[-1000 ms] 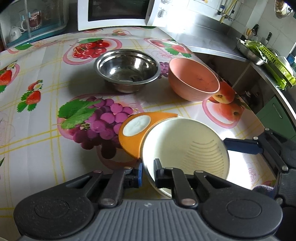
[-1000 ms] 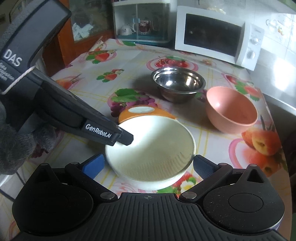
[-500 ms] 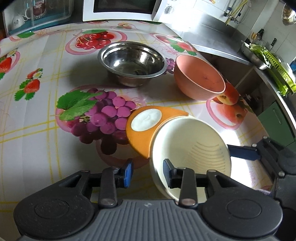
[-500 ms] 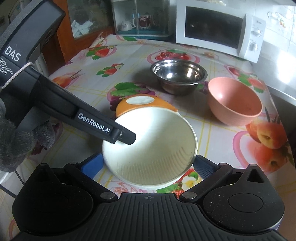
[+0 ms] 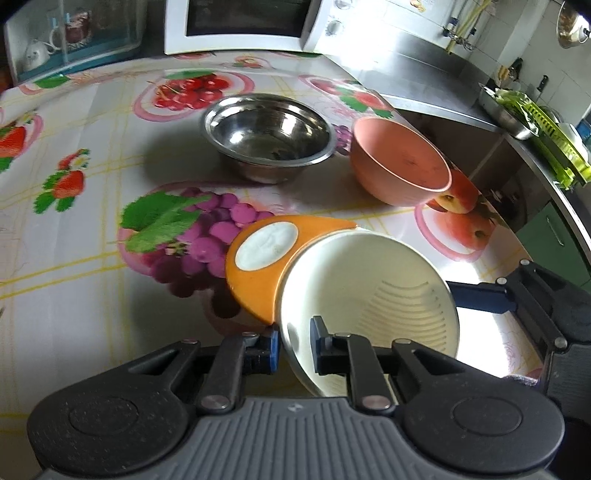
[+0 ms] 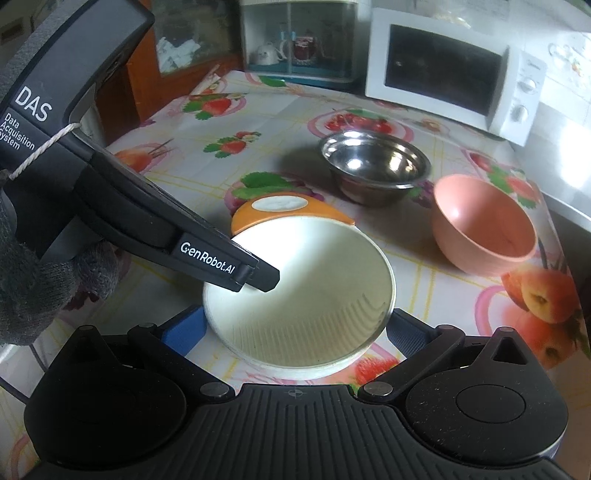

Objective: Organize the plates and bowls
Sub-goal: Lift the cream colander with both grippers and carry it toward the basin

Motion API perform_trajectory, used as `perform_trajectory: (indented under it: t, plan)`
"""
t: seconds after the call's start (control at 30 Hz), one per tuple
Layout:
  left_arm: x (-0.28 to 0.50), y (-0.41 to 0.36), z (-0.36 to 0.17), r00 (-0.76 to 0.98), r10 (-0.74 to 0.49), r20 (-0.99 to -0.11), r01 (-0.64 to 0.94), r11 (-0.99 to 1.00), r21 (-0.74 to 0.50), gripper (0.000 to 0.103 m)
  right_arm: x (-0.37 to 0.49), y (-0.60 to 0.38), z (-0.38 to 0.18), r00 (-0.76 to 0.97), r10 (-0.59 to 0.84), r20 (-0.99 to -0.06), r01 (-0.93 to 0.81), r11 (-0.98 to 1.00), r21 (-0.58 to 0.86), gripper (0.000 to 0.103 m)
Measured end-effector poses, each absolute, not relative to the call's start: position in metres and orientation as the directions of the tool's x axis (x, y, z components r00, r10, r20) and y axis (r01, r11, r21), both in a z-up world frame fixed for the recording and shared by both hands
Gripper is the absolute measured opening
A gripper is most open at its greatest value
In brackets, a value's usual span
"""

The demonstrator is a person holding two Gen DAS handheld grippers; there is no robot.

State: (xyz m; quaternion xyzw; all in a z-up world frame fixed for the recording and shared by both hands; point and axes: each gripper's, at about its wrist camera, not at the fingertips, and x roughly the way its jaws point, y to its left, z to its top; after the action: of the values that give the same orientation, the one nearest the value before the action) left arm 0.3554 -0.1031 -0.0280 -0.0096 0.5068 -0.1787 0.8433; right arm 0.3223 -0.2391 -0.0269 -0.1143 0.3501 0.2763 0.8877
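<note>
A cream ribbed bowl (image 5: 369, 295) is tilted up over an orange dish (image 5: 255, 284) that lies bottom up on the table. My left gripper (image 5: 293, 343) is shut on the bowl's near rim, one pad inside and one outside. In the right wrist view the left gripper (image 6: 262, 277) reaches in from the left onto the cream bowl (image 6: 295, 295). My right gripper (image 6: 295, 332) spans the bowl's full width, with a blue pad against each side. A steel bowl (image 5: 269, 136) and a pink bowl (image 5: 399, 162) stand upright behind.
The fruit-print tablecloth (image 5: 74, 240) covers the table. A white microwave (image 5: 240, 22) and a glass cabinet (image 5: 74, 33) stand at the back. A metal counter with a green dish rack (image 5: 546, 129) is on the right. A gloved hand (image 6: 37, 288) holds the left gripper.
The left jaws opened off the cream bowl's rim half a second ago and have closed on it again. The bowl stayed tilted in the right gripper's hold.
</note>
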Motion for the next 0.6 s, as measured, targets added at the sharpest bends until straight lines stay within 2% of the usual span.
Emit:
perform_trajectory:
  t: [0.6]
  plan:
    - [0.355,-0.047,-0.016,0.473,-0.182,-0.862,0.144,0.981,-0.127,0.016,0.337,-0.185,-0.021,0.56,0.513,-0.651,-0.69,0.724,-0.023,0.103]
